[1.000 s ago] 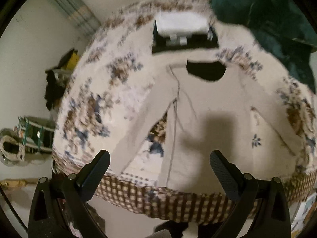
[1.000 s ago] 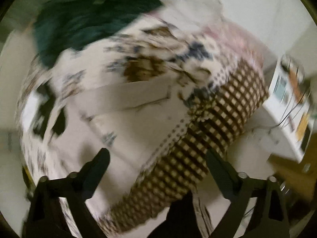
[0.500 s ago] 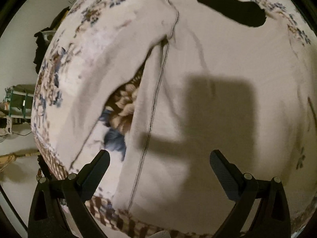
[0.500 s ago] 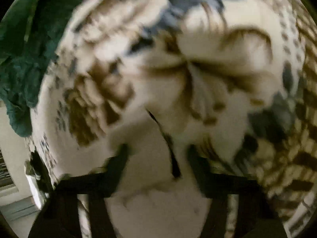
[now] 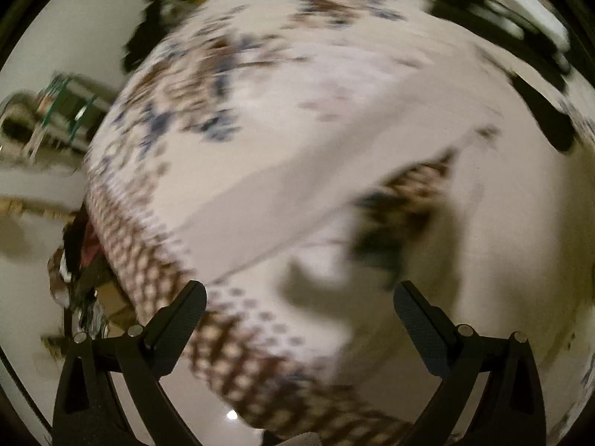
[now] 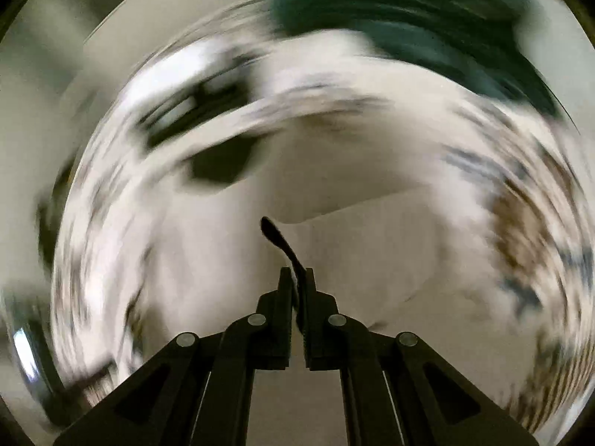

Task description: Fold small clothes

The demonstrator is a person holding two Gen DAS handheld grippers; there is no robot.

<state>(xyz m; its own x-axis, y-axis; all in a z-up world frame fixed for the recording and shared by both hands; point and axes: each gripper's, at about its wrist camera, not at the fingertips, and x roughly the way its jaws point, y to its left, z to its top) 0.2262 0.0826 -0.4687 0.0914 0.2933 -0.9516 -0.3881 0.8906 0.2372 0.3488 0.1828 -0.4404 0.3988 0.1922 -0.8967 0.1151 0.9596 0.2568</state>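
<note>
A cream long-sleeved top (image 5: pixel 502 223) lies flat on a floral bedspread (image 5: pixel 208 85). Its left sleeve (image 5: pixel 297 186) runs diagonally toward the bed's checked edge. My left gripper (image 5: pixel 299 308) is open and empty, hovering above the sleeve's cuff end near the bed edge. In the right wrist view my right gripper (image 6: pixel 297 278) is shut on a fold of the cream top (image 6: pixel 372 238), with the fabric pinched between the jaws and lifted over the garment's body. The dark neck opening (image 6: pixel 219 163) shows beyond it. Both views are motion-blurred.
A dark green blanket (image 6: pixel 409 18) lies at the far side of the bed. A black and white device (image 5: pixel 502 11) sits on the bed past the collar. The floor and cluttered items (image 5: pixel 48 119) lie to the left of the bed.
My right gripper has closed on the top's right sleeve and swung it inward over the body. My left gripper has moved left from the body to the left sleeve, still open.
</note>
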